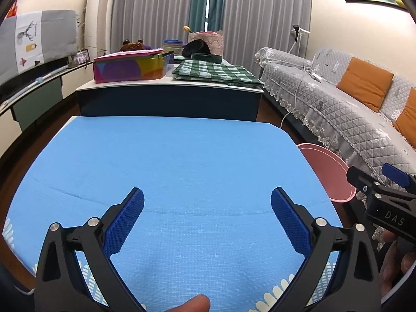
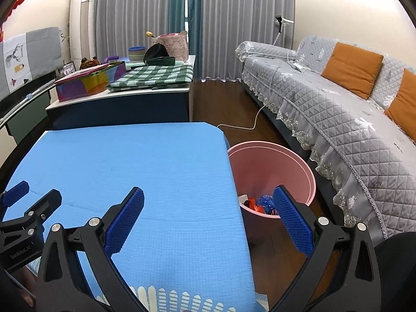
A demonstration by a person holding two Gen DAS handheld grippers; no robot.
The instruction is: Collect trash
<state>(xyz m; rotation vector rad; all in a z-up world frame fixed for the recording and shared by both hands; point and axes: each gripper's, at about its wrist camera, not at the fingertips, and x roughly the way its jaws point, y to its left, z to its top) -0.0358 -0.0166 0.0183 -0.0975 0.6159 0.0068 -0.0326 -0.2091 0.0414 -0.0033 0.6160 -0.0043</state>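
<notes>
Nearest to us, a fingertip (image 1: 193, 303) pokes in at the bottom edge of the left wrist view, just under the left gripper (image 1: 207, 221); its jaws are spread wide with nothing between them, the blue pads (image 1: 124, 226) finely ribbed like a rasp, the black arms smooth moulded plastic with bright rivets; beneath lies the surface, a blue mat (image 1: 169, 161) of woven, gridded texture with a shallow crease across it and a white petal print at the near edge; we see no trash left on it.

Moving right, the right gripper (image 2: 208, 221) hangs over the mat's right edge, its jaws likewise released and empty; past that edge the pink bin (image 2: 299, 161) stands on the wooden floor, round, smooth-walled plastic, tapering downward; the trash (image 2: 260, 204) sits at its bottom, a crinkled red wrapper beside a glossy blue one and a pale scrap.

We judge the collecting close to done; the risks now are small ones; a careless swing of the right gripper could clip the bin's rim and tip the light tub; the white cable (image 2: 249, 124) trailing on the floor toward the quilted sofa (image 2: 338, 119) could snag a foot.
</notes>
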